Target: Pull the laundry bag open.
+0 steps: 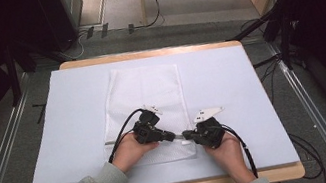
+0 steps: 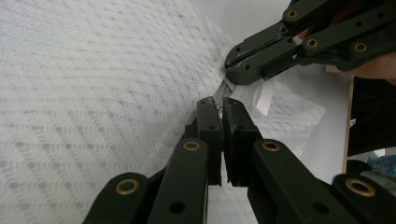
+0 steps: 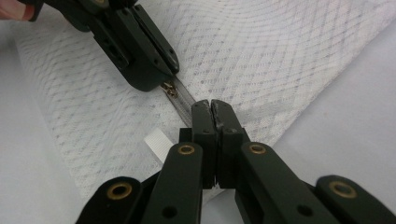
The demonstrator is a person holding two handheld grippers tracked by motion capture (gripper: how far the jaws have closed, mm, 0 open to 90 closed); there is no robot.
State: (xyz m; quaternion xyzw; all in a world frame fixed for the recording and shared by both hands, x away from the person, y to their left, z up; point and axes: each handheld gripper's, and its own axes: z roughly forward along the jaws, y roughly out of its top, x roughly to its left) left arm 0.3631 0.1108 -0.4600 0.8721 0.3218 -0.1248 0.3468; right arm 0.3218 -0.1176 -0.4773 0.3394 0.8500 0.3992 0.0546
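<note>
One white mesh laundry bag [image 1: 147, 114] lies flat on the light blue table cover [image 1: 231, 84], its zipper [image 3: 180, 95] along the near edge. The left gripper [image 1: 171, 135] is closed on the brass zipper pull [image 3: 169, 88]. The right gripper [image 1: 186, 136], jaws pressed together, pinches the zipper end beside one white label [image 3: 158, 142].

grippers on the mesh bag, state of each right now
left gripper: shut on the zipper pull
right gripper: shut on the mesh bag at the zipper's end
</note>
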